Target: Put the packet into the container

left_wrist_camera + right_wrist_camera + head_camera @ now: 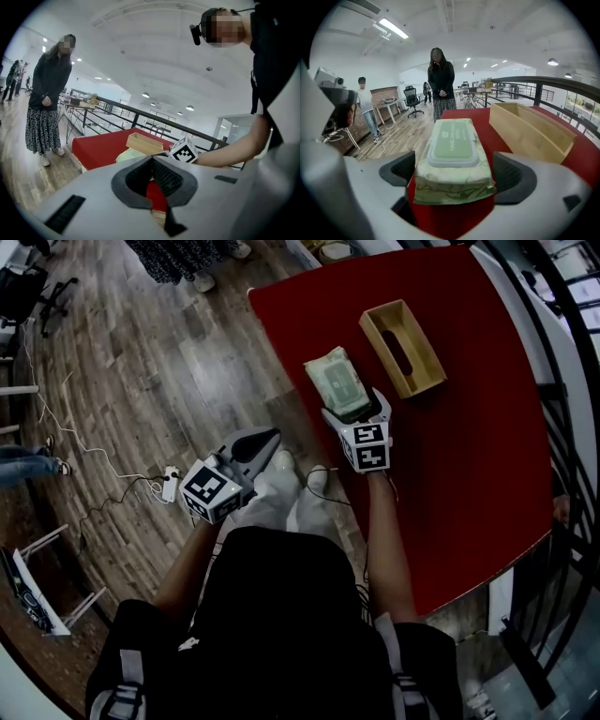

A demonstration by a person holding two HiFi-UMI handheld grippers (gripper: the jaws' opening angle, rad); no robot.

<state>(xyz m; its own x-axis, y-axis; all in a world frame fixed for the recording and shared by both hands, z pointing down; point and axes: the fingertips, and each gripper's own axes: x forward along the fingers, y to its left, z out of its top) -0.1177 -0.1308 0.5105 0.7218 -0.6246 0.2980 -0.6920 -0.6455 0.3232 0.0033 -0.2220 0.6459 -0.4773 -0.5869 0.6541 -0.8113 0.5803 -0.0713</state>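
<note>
Right fingers (511,177) straddle the packet (452,159), spread wide, likely to clamp it for the container (532,129); left fingers (138,180) together, empty.

Red table (469,474), wood floor (141,362), black railing (543,83), office chair (412,99), 1 bystander in patterned skirt (47,103)

my right gripper (355,412) reaches ahead, tilted downward, with its jaws spread wide, while my left gripper (270,436) sits further back, jaws pressed together.
</note>
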